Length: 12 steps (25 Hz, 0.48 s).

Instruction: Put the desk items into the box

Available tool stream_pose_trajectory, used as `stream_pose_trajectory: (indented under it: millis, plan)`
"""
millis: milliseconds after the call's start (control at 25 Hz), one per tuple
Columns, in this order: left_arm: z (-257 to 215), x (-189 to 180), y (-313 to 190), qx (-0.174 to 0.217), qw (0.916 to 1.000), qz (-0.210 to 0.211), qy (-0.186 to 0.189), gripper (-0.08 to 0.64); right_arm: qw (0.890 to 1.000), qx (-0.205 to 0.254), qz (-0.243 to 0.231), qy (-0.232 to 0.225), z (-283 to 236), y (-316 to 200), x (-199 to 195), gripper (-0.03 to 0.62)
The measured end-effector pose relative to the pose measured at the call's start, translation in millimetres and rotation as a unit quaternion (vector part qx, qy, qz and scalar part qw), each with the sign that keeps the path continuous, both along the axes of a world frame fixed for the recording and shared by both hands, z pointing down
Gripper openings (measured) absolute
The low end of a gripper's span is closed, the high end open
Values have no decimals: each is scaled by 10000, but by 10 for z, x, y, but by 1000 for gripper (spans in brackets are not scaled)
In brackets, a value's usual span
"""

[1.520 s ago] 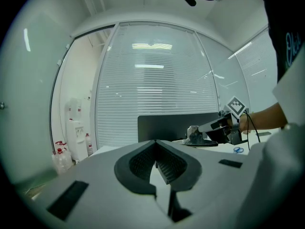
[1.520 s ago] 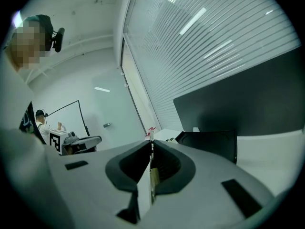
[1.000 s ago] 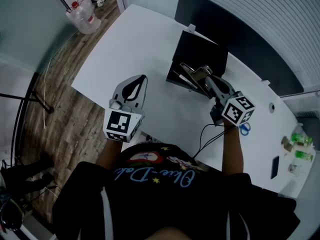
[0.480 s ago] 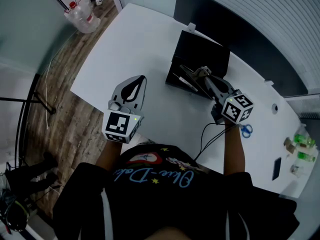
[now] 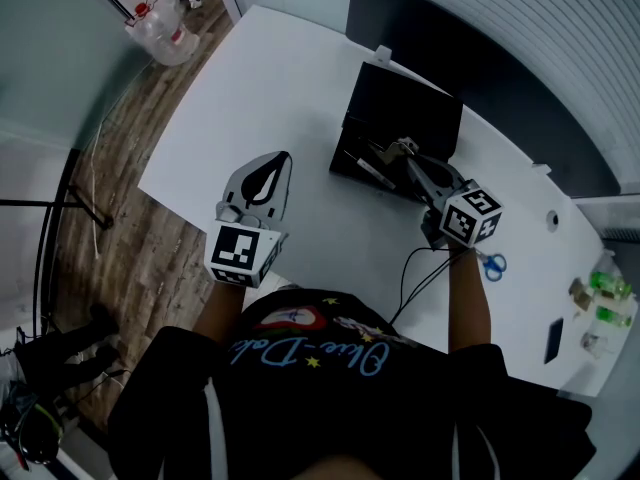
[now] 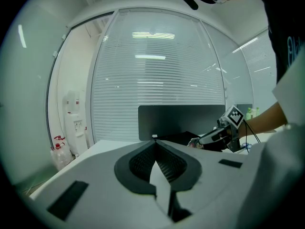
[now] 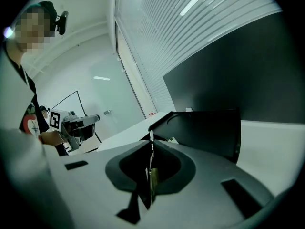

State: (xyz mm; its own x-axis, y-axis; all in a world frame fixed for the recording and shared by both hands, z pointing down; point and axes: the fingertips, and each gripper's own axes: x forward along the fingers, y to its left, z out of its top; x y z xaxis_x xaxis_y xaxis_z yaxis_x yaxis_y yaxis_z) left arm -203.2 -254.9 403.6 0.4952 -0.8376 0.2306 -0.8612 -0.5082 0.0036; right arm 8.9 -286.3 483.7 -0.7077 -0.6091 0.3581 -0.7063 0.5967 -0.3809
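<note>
Right gripper (image 5: 398,151) is seen clamped on a thin flat piece (image 7: 151,174), held edge-on btwn nearly shut jaws; what it is can't be made out. Its tips are held over the front part of the box, so a drop-in is judged to be the step in hand. Largest first: the white desk (image 5: 260,88) is wide and bare round the box, so anything let go early would be landed outside and prob. slid on the smooth top. Next, the black box (image 5: 405,103): its lid is stood up at the back and slim light items (image 5: 362,166) are already laid inside. If the tips are lowered too far or swung sideways, the tray could be shoved or the lid knocked down, since nothing is seen bracing it. The left gripper (image 5: 285,158), jaws together and empty, is held well apart at the near left, so no steadying is given there. The cable (image 5: 410,268) trailing from the right gripper could be snagged on the desk edge. Blue-handled scissors (image 5: 490,263) lie outside the box, near the right wrist, and could be swept aside on a careless pull-back. Smallest: the thin piece itself. Being so slight, it may be twisted in the grip, stuck to a pad on release, or bounced off the rim.
</note>
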Motion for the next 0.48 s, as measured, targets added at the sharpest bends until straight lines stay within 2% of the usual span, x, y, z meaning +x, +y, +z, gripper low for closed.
stream_pose_trajectory:
  millis: [480]
  plan:
    - [68, 104, -116, -49, 9999, 7, 144, 8, 9984, -65, -336, 446, 125, -7, -131, 29]
